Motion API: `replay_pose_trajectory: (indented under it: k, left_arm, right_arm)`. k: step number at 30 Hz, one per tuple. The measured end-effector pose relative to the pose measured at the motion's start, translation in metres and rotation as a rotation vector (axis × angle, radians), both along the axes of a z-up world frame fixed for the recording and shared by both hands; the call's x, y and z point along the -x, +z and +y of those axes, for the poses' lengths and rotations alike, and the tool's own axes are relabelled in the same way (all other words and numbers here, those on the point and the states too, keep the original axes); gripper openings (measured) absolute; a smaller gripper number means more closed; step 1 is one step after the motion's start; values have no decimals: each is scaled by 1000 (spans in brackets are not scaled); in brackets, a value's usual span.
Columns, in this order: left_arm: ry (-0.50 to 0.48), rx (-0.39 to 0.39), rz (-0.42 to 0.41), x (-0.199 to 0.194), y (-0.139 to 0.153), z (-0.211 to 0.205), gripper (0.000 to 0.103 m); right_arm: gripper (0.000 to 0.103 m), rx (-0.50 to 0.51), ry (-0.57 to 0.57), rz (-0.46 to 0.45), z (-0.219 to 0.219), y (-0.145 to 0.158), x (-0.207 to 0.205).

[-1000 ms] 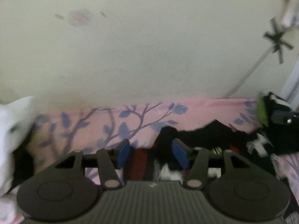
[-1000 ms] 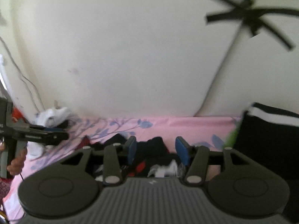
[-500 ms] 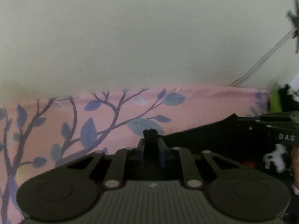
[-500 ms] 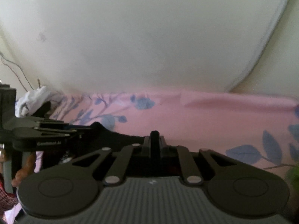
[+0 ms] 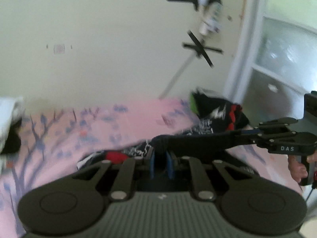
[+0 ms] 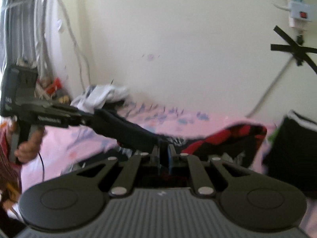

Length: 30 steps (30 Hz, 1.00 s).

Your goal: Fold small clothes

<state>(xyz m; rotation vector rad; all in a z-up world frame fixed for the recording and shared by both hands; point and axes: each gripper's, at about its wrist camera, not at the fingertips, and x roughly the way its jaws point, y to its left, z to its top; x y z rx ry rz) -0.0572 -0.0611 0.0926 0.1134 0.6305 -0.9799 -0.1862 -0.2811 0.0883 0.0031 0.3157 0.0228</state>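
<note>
Left gripper (image 5: 160,163): clenched on one end of the black garment; blue pads nearly together with dark cloth pinched between them. In the right wrist view it enters from 9 o'clock (image 6: 90,117), held by a hand (image 6: 27,146).
Right gripper (image 6: 164,158): clenched on the other end of the same garment; cloth pinched between its pads. In the left wrist view it comes in from 3 o'clock (image 5: 240,132), a hand (image 5: 299,168) on its grip.
Jaw motion: both pairs have just been closing, cloth between them in each case.
Black garment (image 5: 198,144): small, black, with red and white print; its top edge is drawn taut as a dark band from one gripper to the other, above the sheet. The rest hangs down toward 6 o'clock (image 6: 134,132).
Pink sheet (image 5: 128,123): pink with blue branch-and-leaf print, covers the surface beneath the garment.
Dark clothes pile (image 5: 216,109): black with green and red, lies on the sheet at 2 o'clock from the left gripper, near the wall.
White cloth (image 6: 103,97): crumpled, at 11 o'clock in the right wrist view, against the wall.
Wall (image 5: 99,39): cream; black tape crosses (image 5: 200,48) at 1 o'clock.
Image quality: motion blur, fine print unreadable.
</note>
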Motion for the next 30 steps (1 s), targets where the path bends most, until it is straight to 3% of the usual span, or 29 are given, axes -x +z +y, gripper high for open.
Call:
replay_pose_trajectory:
  k: [6, 9, 11, 12, 13, 16, 18, 21, 23, 26, 27, 29, 30]
  left_arm:
    - [57, -63, 112, 35, -60, 18, 12]
    - [60, -89, 122, 39, -67, 23, 18]
    - [27, -71, 101, 44, -55, 34, 27]
    - [25, -48, 78, 44, -47, 43, 35]
    - [46, -27, 52, 43, -38, 51, 47]
    - [168, 24, 23, 16, -17, 69, 53]
    - [230, 69, 70, -9, -11, 72, 48]
    - [190, 149, 174, -42, -13, 54, 25]
    - [159, 146, 185, -51, -21, 32, 15]
    - [141, 73, 183, -56, -45, 1, 15]
    - [166, 24, 170, -58, -58, -8, 15]
    - [215, -71, 144, -67, -83, -22, 14]
    - [227, -63, 134, -70, -92, -23, 8]
  right_arm:
    - [3, -61, -23, 64, 40, -78, 40]
    - [5, -60, -81, 38, 46, -107, 42]
    - [11, -89, -80, 9, 46, -111, 49]
    - [30, -105, -68, 19, 45, -107, 53]
    - [37, -110, -47, 13, 44, -100, 58]
    - [40, -33, -80, -112, 46, -77, 83]
    - [41, -27, -149, -185, 37, -57, 89]
    - [41, -69, -191, -244, 27, -37, 71]
    - [36, -82, -169, -226, 22, -36, 47]
    - [14, -49, -214, -60, 4, -57, 2]
    - [13, 3, -252, -1, -5, -70, -16]
    - [13, 35, -266, -38, -22, -81, -29]
    - [13, 0, -275, -47, -29, -78, -32]
